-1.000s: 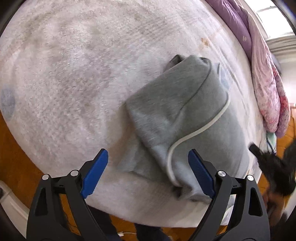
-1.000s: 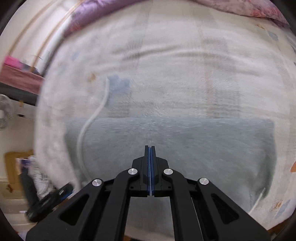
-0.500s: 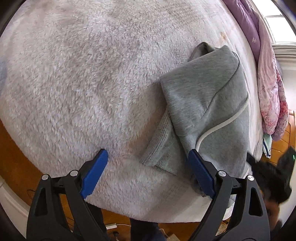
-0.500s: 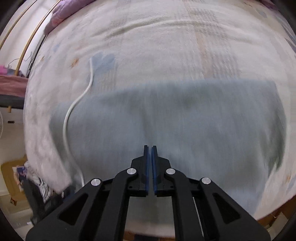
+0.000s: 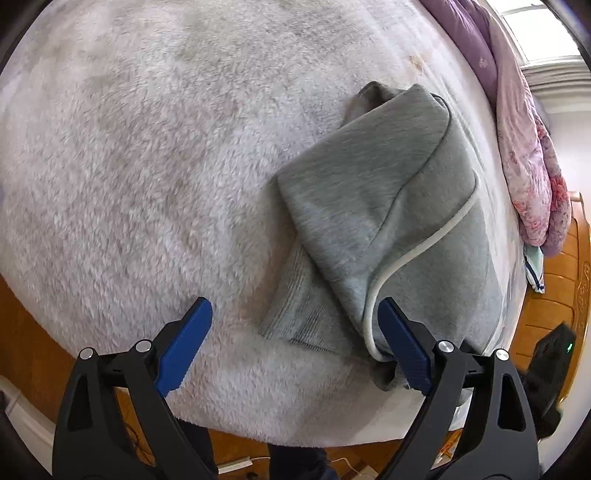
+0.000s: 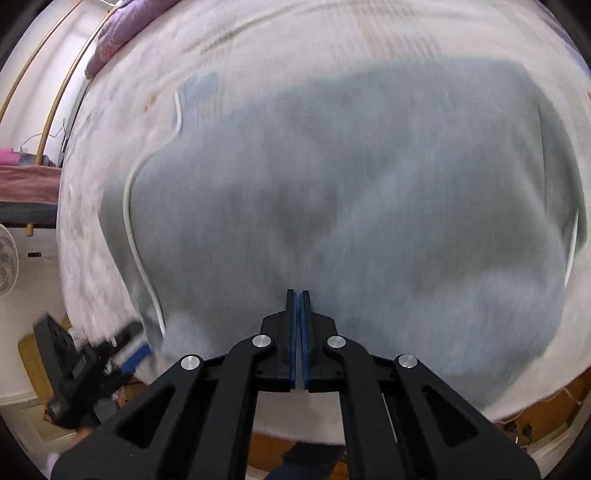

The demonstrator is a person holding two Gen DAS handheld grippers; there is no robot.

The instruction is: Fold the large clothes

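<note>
A bed covered in a pale fluffy blanket fills most of the room, with a wooden floor showing past its near edge. Along the far right edge of the bed a bundle of quilts, purple and pink-flowered, is heaped under a bright window. From the right wrist view a white fan stands by the wall off the bed's left side.

The grey sweatshirt lies folded on the blanket near the bed's near edge, towards its right corner. In the left wrist view its long axis runs diagonally, from the ribbed hem by the near edge up and away towards the quilts. A white drawstring curves across the top layer and ends at the near corner of the garment. In the right wrist view the same sweatshirt is blurred and spreads wide across the frame, the cord trailing along its left side.

The left gripper hovers over the near edge of the bed with its jaws spread wide and holding nothing; the hem sits between them and the right-hand pad is touching or just beside the garment's near corner. The right gripper has its jaws pressed nearly together above the sweatshirt; whether any cloth is pinched I cannot tell.
</note>
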